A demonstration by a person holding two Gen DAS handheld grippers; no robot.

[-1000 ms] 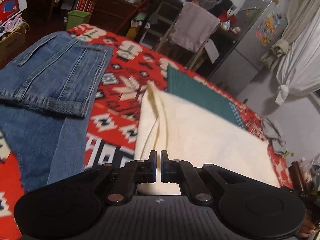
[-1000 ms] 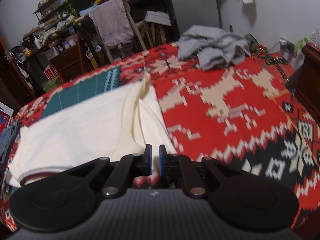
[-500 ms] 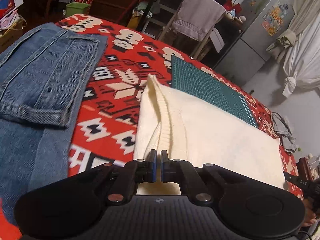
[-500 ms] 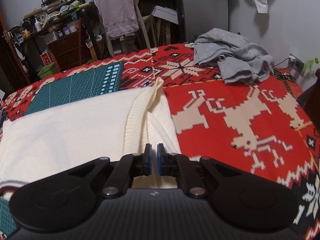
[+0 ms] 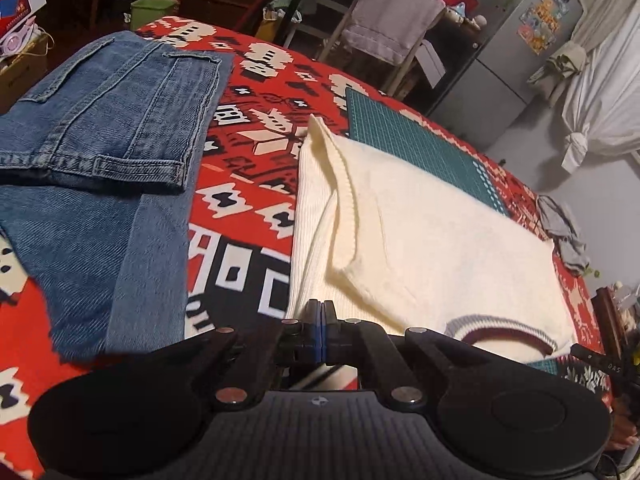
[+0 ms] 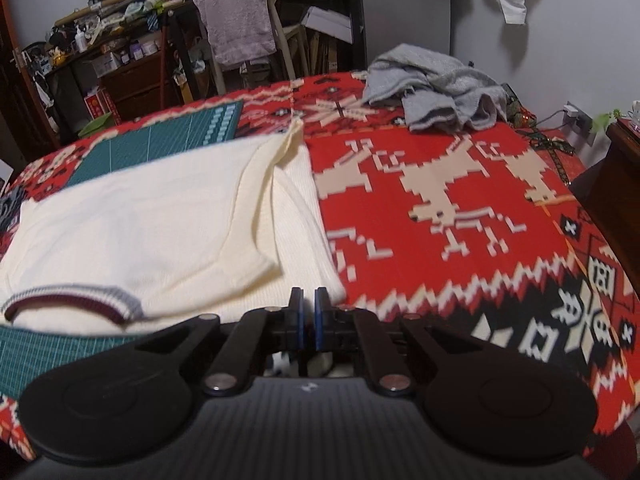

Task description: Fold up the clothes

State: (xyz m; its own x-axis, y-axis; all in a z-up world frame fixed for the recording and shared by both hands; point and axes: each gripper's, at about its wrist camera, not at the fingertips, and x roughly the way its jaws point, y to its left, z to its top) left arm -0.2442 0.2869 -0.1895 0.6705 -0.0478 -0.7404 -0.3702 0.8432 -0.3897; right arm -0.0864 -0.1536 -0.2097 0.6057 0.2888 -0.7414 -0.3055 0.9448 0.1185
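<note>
Gripping near edges of the cream sweater [image 5: 432,240], the left tool [image 5: 320,312] looks pinched tight on its ribbed side, the right tool [image 6: 307,300] nearly closed with a slim gap; whether it holds cloth I cannot tell. Knit could slip and slump, spoiling the fold lying across the green cutting mat [image 5: 404,136]. Folded jeans [image 5: 100,120] and a grey garment [image 6: 436,92] share the red patterned blanket [image 6: 460,200] in a cluttered room.

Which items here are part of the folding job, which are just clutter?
Job:
cream sweater
left gripper, at the sweater's near edge
right gripper, likewise
jeans, already folded
grey garment, in a heap

Lying about:
green cutting mat
towel on chair
patterned red blanket
</note>
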